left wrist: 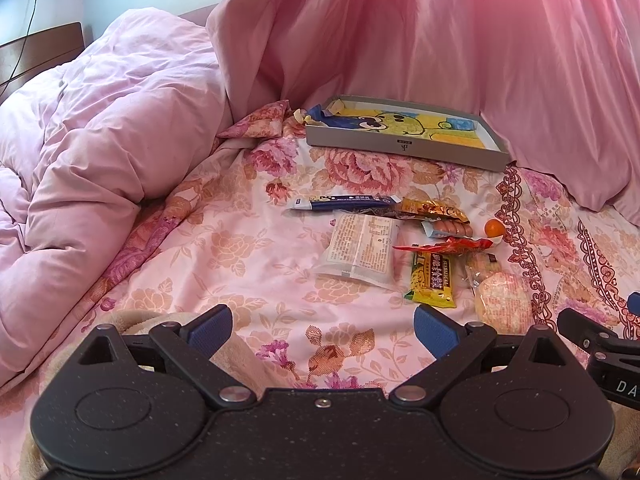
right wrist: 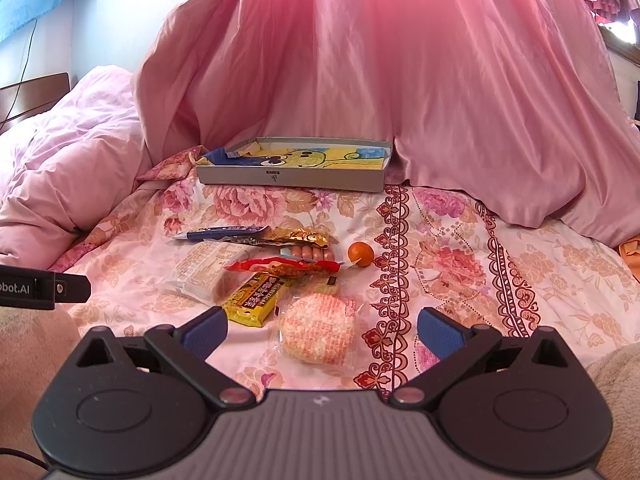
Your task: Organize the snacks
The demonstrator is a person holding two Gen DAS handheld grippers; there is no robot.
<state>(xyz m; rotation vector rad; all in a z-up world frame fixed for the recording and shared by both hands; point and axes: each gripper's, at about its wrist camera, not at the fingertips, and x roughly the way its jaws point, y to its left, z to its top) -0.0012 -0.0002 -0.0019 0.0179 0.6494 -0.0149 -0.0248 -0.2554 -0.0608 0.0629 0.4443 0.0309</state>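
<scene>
A heap of snacks lies on the floral bedsheet: a white packet (left wrist: 362,250), a yellow bar (left wrist: 432,280), a round rice cracker (right wrist: 318,330), a red wrapper (right wrist: 284,267), a blue stick pack (left wrist: 344,203), a gold packet (right wrist: 300,237), sausages (left wrist: 450,229) and a small orange (right wrist: 361,254). Behind them sits a shallow grey box (right wrist: 292,178) with a yellow cartoon lining; a blue wrapper (left wrist: 320,114) lies in its left corner. My left gripper (left wrist: 322,330) is open and empty, short of the white packet. My right gripper (right wrist: 322,332) is open, its fingers either side of the rice cracker.
A rumpled pink duvet (left wrist: 100,152) rises along the left. Pink drapery (right wrist: 400,80) hangs behind the box and falls onto the bed at the right. A beige fleece blanket (left wrist: 140,320) lies under my left gripper. A wooden headboard (left wrist: 36,52) stands far left.
</scene>
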